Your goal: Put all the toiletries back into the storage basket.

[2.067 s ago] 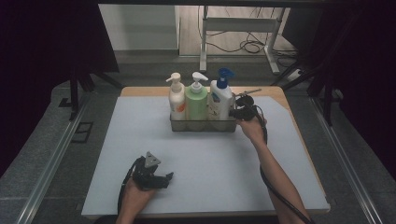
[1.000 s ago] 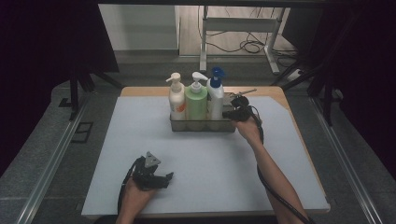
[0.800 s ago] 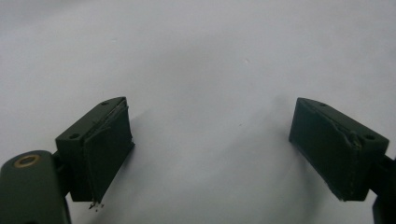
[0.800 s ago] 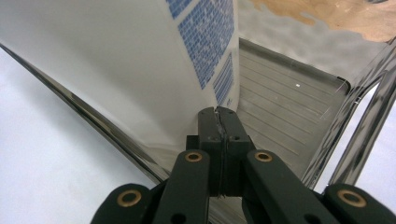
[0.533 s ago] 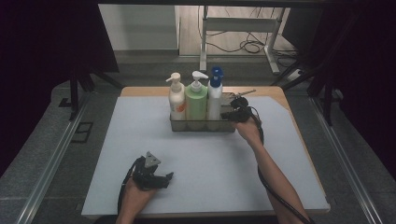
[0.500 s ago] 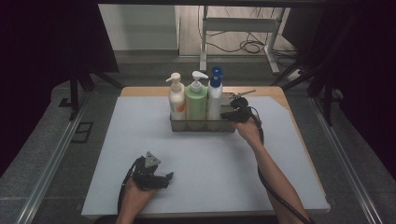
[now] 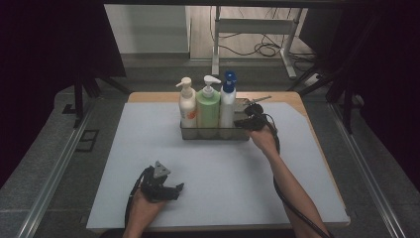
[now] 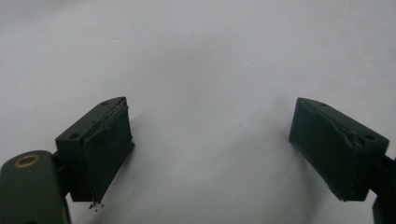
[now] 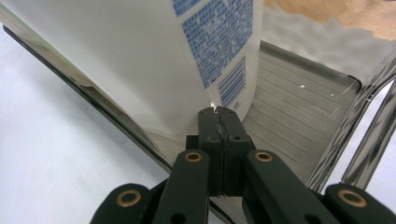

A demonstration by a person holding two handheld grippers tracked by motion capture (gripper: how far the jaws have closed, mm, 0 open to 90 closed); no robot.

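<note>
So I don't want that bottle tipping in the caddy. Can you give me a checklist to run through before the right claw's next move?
1. Right claw shut, tips against the white bottle with blue cap: ok.
2. Anything gripped between its jaws: no, ok.
3. Bottle upright in the metal caddy: ok in the high view.
4. Free caddy floor on the bottle's right: ok.
5. Green bottle and cream bottle upright beside it: ok.
6. Left claw open, resting away on the white mat: ok.
</note>
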